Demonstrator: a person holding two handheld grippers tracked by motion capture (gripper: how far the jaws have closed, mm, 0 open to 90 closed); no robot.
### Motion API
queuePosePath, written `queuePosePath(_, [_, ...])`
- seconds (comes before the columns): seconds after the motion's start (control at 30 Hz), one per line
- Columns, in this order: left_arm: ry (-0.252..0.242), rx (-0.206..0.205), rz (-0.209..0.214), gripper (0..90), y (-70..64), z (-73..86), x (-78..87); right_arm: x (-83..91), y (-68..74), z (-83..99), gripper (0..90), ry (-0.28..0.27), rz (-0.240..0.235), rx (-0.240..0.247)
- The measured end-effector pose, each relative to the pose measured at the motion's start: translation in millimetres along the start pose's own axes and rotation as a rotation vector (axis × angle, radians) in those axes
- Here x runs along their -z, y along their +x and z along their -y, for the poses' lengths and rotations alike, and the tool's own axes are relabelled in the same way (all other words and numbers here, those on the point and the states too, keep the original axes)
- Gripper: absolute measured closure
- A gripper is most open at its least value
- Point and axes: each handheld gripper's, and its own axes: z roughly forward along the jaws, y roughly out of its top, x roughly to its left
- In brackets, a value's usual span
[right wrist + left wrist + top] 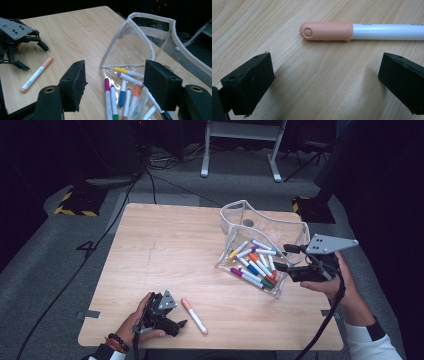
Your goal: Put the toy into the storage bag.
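Observation:
A white marker with a peach cap lies alone on the wooden table near its front edge. My left gripper rests just left of it, open; in the left gripper view the peach cap lies a little beyond the gap between the jaws of the left gripper. A clear zip pouch stands open at the right, holding several coloured markers. My right gripper is open at the pouch's right edge. In the right gripper view, the right gripper has its jaws astride the pouch mouth and markers.
The table's left half and middle are bare wood. Black cables run across the grey floor at the left. A white stand's legs sit behind the table, with a hazard-striped base at the back left.

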Motion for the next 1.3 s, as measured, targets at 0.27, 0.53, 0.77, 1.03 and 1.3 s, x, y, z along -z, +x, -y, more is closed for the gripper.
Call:
queuePosePath(0.27, [0.000, -0.001, 0.002, 0.4, 4.2, 6.3, 5.5, -15.9, 28.1, 13.0, 31.8, -0.003, -0.051, 0.019])
queuePosePath(0.53, [0.003, 0.002, 0.000, 0.5, 8.2, 11.9, 10.7, -35.6, 51.4, 23.3, 30.2, 0.012, -0.085, 0.038])
queuePosePath(0.77, [0.002, 0.013, -0.012, 0.5, 9.0, 14.6, 13.1, -73.4, 71.9, 32.4, 29.8, 0.058, -0.130, 0.064])
queuePosePath(1.03, [0.001, 0.018, -0.015, 0.5, 8.8, 15.1, 13.4, -128.0, 96.0, 37.9, 30.2, 0.092, -0.206, 0.088])
queuePosePath(1.3, [0.002, 0.013, -0.010, 0.3, 9.5, 14.8, 13.2, -176.0, 115.6, 38.6, 31.1, 0.113, -0.273, 0.108])
